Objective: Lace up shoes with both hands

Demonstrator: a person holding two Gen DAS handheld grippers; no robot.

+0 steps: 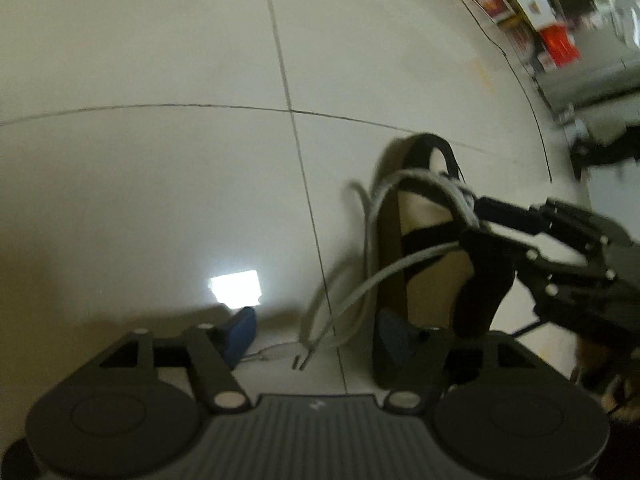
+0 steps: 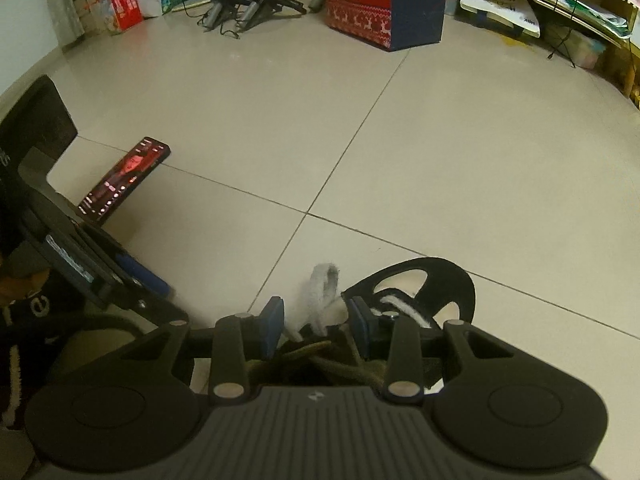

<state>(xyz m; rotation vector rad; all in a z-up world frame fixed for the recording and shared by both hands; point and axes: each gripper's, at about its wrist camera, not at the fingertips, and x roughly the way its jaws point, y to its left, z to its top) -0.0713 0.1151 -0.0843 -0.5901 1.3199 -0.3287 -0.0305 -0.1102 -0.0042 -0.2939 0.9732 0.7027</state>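
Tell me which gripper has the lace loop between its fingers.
The right gripper: the white lace loop stands between its blue pads. The left gripper is spread wide, with only loose lace ends on the floor below.

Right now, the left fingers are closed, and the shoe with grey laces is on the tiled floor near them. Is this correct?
Not quite. The left fingers are open, not closed: in the left wrist view their blue pads stand far apart and press on nothing. The rest holds: the shoe with grey laces is on the tiled floor near them.
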